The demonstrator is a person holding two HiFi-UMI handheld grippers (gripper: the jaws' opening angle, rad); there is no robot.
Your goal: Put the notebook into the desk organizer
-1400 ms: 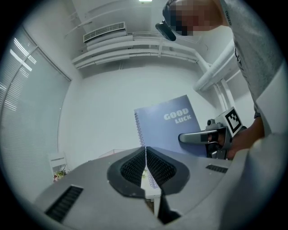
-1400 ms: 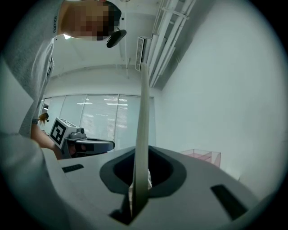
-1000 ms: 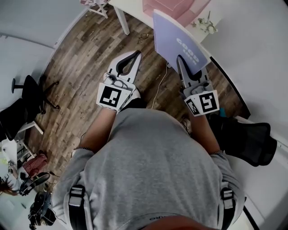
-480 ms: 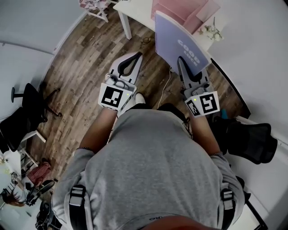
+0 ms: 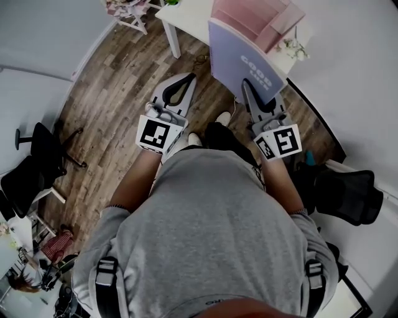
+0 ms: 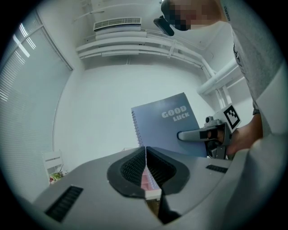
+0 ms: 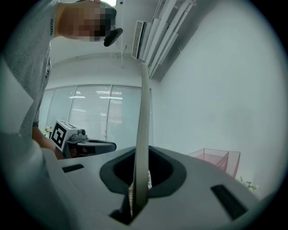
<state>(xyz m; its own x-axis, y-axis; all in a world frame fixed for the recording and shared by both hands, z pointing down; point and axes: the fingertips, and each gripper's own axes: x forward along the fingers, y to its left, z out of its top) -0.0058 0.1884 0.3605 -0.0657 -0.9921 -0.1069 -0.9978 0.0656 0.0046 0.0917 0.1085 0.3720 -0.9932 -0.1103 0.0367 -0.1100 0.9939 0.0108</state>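
A lavender spiral notebook (image 5: 239,59) printed "GOOD LUCK" stands upright in the air, its lower edge clamped in my right gripper (image 5: 249,87), which is shut on it. In the right gripper view the notebook (image 7: 143,134) shows edge-on between the jaws of the right gripper (image 7: 139,155). The pink mesh desk organizer (image 5: 249,15) sits on the white desk (image 5: 186,15) just beyond the notebook, and also appears as the organizer (image 7: 218,159). My left gripper (image 5: 186,77) hangs shut and empty to the left, over the floor. From the left gripper (image 6: 146,150) I see the notebook's cover (image 6: 166,123).
A black office chair (image 5: 37,161) stands at the left and another black chair (image 5: 342,192) at the right by the wall. A small flower bunch (image 5: 292,49) lies on the desk's right end. A cable (image 5: 221,124) trails over the wooden floor.
The right gripper and notebook have shifted slightly left and toward the desk. The organizer and desk sit closer in view, and the person's feet now show below.
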